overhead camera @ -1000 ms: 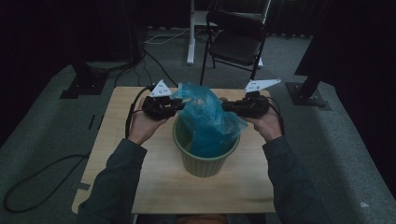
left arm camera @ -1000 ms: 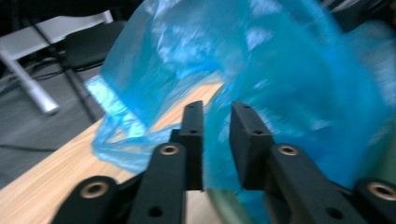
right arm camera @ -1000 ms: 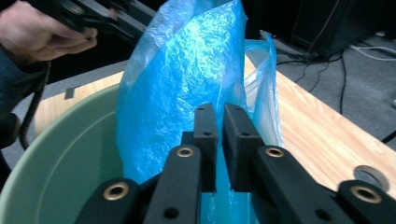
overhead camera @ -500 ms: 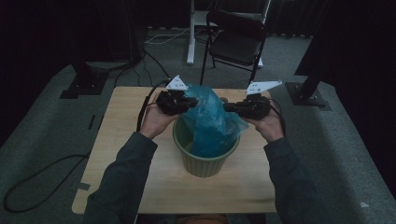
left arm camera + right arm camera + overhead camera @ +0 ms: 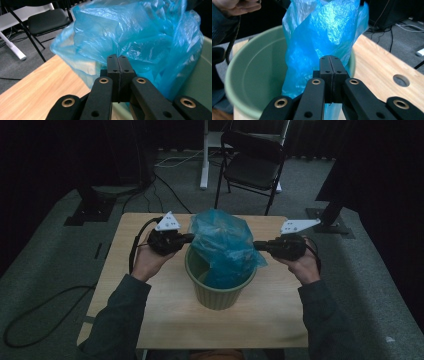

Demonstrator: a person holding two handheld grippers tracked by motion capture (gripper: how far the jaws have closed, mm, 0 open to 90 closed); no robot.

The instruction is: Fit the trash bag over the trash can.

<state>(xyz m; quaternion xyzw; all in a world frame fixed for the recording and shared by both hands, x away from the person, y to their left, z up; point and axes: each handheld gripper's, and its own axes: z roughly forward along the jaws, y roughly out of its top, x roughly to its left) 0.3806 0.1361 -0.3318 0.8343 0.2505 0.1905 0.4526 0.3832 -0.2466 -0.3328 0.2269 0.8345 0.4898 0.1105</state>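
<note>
We hold the blue bag (image 5: 226, 245) between us, standing up out of the green bin (image 5: 220, 292) mid-desk; left hand-held gripper (image 5: 186, 238) and right hand-held gripper (image 5: 260, 245) each clamp an opposite edge.

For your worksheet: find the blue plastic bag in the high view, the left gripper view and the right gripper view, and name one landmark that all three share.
High view: the blue plastic bag is at centre, rising out of the green bin.
Left gripper view: it spreads across the upper middle and right, beyond the shut jaws.
Right gripper view: it stands upright at centre, inside the bin.
Shared landmark: the wooden table.
</note>
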